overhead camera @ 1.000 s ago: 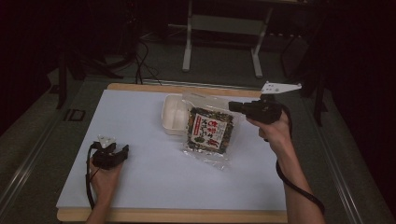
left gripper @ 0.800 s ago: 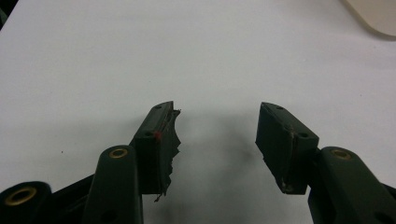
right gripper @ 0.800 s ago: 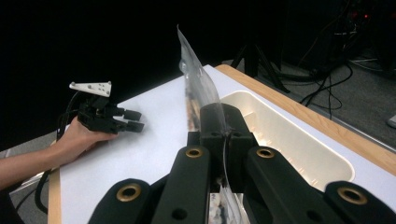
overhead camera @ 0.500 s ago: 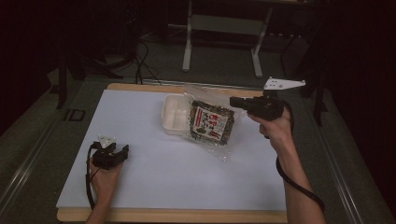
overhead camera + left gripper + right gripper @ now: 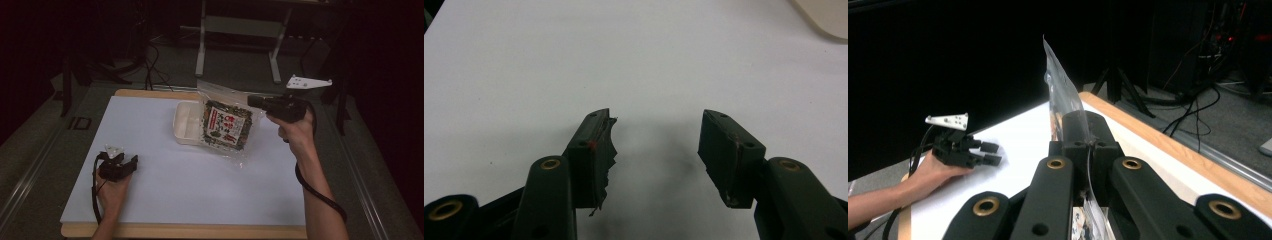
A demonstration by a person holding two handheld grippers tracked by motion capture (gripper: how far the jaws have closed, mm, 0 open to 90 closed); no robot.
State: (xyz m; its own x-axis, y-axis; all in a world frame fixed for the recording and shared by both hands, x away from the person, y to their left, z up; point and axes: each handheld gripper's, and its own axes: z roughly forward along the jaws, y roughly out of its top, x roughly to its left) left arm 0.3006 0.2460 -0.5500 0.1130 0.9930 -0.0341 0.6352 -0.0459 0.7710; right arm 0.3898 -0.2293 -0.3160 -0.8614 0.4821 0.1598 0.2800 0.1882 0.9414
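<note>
The right tongs [image 5: 256, 100] pinch the top edge of the bag [image 5: 226, 127], so it hangs tilted over the far part of the desk [image 5: 200, 185], in front of the white tray [image 5: 186, 122]. I think its low corner touches the desk, but I can't be sure. The left tongs [image 5: 125, 164] rest on the desk, spread wide and holding nothing. There is lots of bare room between them. The desk's far edge is near the bag.

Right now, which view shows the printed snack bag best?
The high view: the snack bag faces the camera, label visible, lifted over the white tray. The right gripper view shows its clear edge pinched between the jaws; the left gripper view adds nothing.
</note>
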